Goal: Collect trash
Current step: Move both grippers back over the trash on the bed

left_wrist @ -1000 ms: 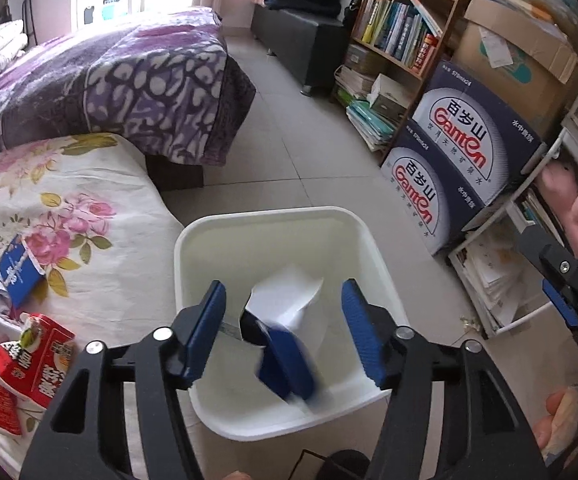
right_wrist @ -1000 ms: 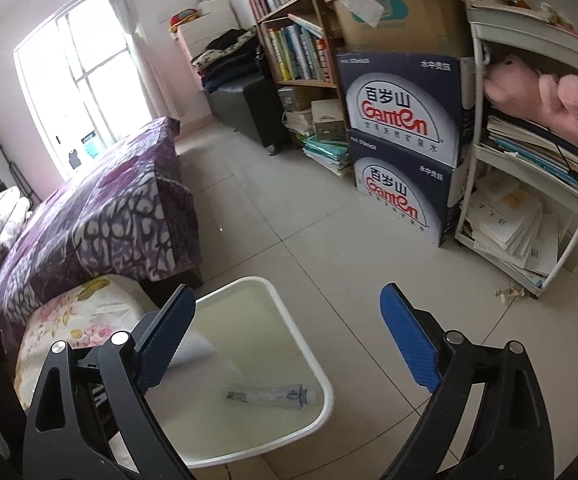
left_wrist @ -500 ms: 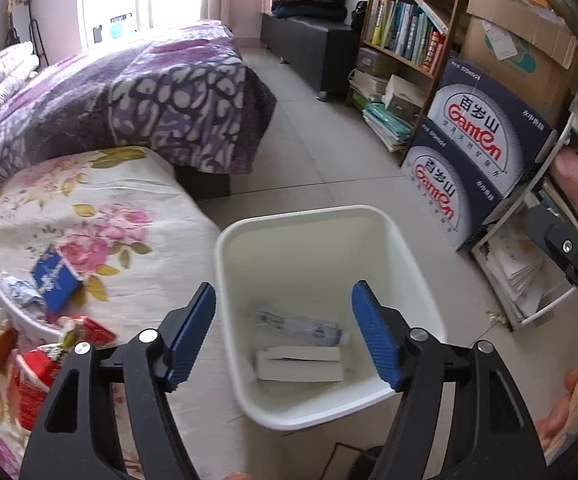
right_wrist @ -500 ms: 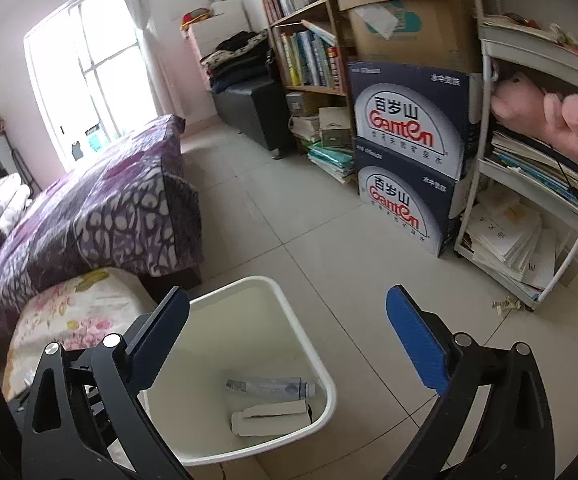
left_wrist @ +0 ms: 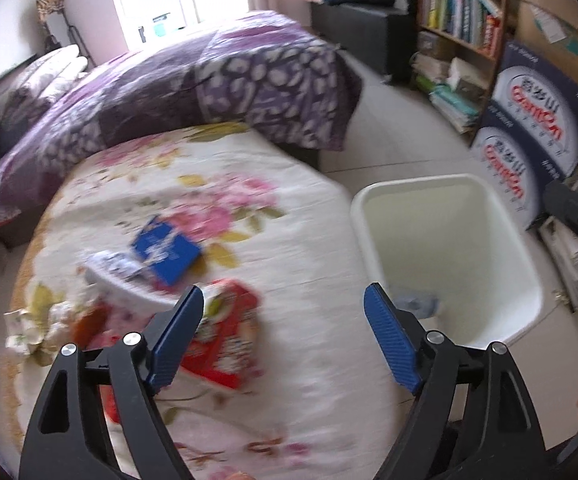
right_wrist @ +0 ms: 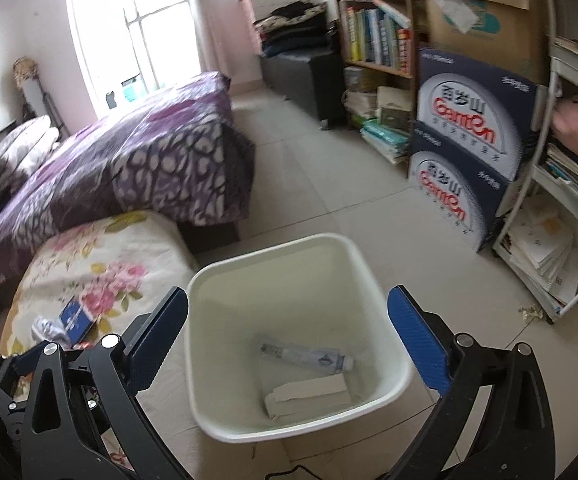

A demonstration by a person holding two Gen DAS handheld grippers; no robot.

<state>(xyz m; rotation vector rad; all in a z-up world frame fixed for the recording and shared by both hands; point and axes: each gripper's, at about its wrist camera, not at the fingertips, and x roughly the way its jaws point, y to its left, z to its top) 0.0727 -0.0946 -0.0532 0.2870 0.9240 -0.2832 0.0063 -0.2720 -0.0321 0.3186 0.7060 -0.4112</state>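
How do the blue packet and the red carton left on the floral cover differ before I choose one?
The blue packet is flat, dark blue and lies farther from the left gripper; the red carton is bulkier, red with printed pictures, and sits right at the left finger. The blue packet rests against a crumpled wrapper; the red carton lies nearer the white bin. Both still lie on the cover.

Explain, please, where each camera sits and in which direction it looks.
Left wrist: on the left gripper, facing down at the flowered cover with a red packet; its open fingers and the other gripper show.
Right wrist: on the right gripper, above the white bin; open fingers and the left gripper's edge show.
Shared: bin, cover, blue packet, purple bed.
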